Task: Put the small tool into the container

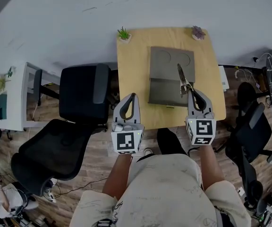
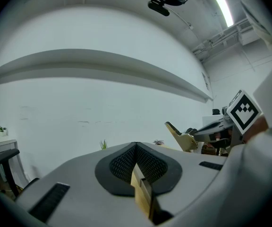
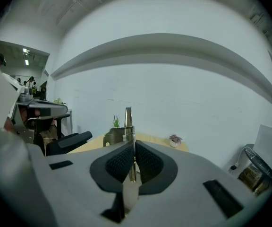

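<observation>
The right gripper (image 3: 133,160) clamps the tool (image 1: 183,81) at its handle end, a good place. It seems light, stiff, slippery metal. The left gripper (image 2: 136,148) is closed, empty.

Looks down on a light wooden bench (image 1: 136,86) against a plain white wall (image 1: 55,22), with a green potted plant (image 1: 123,34) and a purple potted plant (image 1: 198,32) at its far corners. Shows wood-plank floor (image 1: 93,174), a black office chair (image 1: 74,122) off the left edge, another chair (image 1: 249,126) off the right, and a white shelf unit (image 1: 14,98) far left.
</observation>
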`<state>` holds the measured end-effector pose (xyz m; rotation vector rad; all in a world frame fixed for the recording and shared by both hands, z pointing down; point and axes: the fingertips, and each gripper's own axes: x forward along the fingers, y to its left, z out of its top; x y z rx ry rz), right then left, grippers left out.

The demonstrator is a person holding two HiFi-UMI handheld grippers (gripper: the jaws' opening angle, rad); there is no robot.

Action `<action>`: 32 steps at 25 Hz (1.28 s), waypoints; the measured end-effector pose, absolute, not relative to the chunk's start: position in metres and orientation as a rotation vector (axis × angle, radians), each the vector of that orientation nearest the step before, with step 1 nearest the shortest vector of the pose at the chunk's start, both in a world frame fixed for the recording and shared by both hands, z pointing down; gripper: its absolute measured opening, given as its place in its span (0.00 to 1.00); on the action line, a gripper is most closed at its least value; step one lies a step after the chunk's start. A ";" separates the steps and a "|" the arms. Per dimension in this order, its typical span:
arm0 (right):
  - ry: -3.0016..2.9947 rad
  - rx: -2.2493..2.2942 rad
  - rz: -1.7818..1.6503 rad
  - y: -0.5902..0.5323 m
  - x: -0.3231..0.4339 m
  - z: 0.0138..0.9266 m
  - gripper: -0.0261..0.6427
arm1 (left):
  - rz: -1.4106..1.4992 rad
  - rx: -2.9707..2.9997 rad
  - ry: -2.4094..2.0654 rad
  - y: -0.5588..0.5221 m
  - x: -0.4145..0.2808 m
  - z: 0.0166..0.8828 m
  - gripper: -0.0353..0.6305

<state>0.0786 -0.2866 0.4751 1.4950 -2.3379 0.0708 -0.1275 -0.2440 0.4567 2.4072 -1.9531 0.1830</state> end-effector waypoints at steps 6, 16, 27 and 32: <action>-2.307 1.432 0.053 -0.286 0.076 0.490 0.07 | 0.189 2.386 -1.958 -0.241 -0.126 0.465 0.06; -2.266 1.331 0.041 -0.290 0.064 0.512 0.07 | 0.213 2.353 -1.949 -0.241 -0.127 0.482 0.06; -2.200 1.208 -0.026 -0.293 0.052 0.538 0.07 | 0.234 2.337 -1.952 -0.240 -0.134 0.496 0.06; -2.165 1.152 -0.048 -0.295 0.049 0.549 0.07 | 0.235 2.297 -1.967 -0.238 -0.140 0.500 0.06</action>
